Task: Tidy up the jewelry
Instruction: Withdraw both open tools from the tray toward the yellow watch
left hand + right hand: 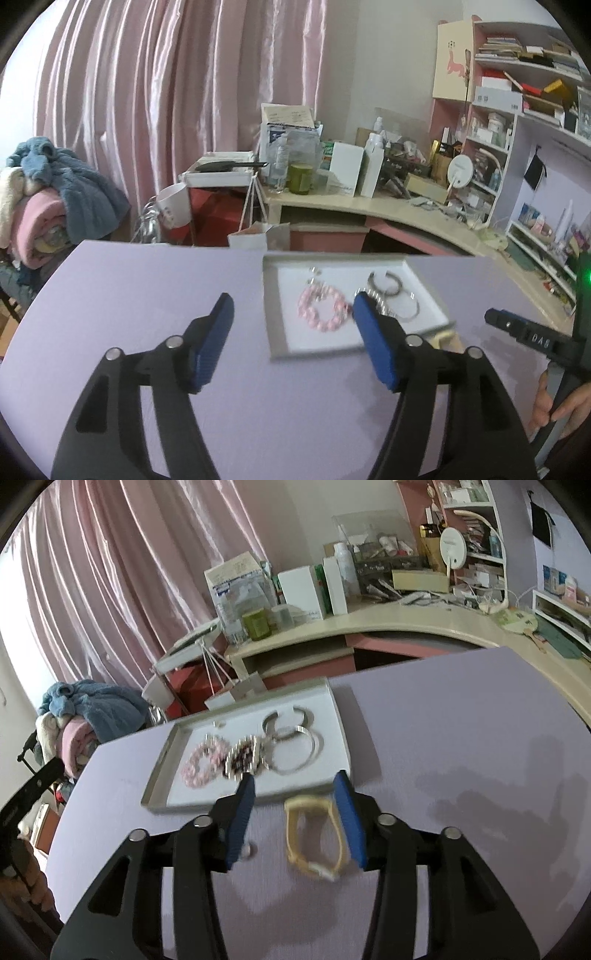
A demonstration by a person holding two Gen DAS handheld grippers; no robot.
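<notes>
Between my right fingers (299, 812) lies a pale yellow wristwatch (316, 840) on the lilac tabletop (461, 738), just outside the near edge of the shallow white jewelry tray (157, 790). Its strap curves into an open loop with the small case at the near end. My right fingers stand apart on either side of it; the right-hand one looks close against the strap, but the blur keeps me from telling whether it touches, and I would not call it a grip. My left fingers (291, 339) are spread wide over bare tabletop beside the tray, holding nothing. In the tray are a pink bead bracelet (201, 764), a dark-and-silver bead bracelet (245, 758), a silver bangle (295, 755) and an open silver cuff (288, 720), lying touching or overlapping. A small ring-like piece (248, 851) sits on the tabletop by my right hand's left finger, too blurred to name. I judge the watch light, its strap springy and likely to flex or twist if pinched across the loop; the case is the stiffest part and possibly slick. I would close on the strap close to the case, gently, so the loop does not flip out sideways.
</notes>
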